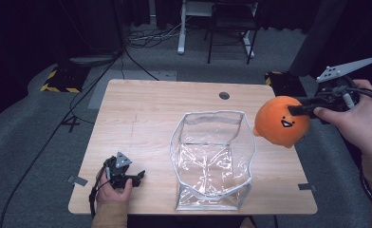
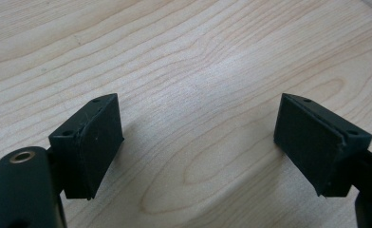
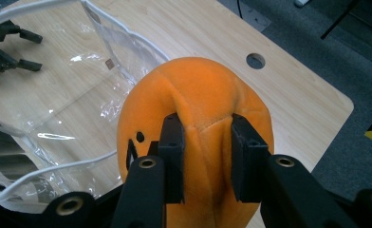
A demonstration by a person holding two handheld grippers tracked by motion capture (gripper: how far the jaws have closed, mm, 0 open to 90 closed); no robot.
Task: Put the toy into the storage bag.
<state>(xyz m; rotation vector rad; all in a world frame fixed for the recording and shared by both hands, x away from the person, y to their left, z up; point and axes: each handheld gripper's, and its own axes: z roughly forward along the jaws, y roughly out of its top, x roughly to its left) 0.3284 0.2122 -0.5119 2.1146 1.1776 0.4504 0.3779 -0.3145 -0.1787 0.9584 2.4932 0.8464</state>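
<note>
Orange plush [image 1: 281,121] pinched by right tool [image 1: 302,110], above table edge [image 1: 303,167] | left tool [image 2: 198,142] spread

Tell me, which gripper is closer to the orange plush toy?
Right. The right gripper is shut on the orange plush toy, holding it in the air beside the clear bag. The left gripper rests open on the table, on the bag's far side.

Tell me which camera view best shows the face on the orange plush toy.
The high view: the orange plush toy faces that camera, eyes and mouth plain, held above the table's right edge. The right gripper view shows its back pinched by the right gripper, the face only edge-on.
</note>
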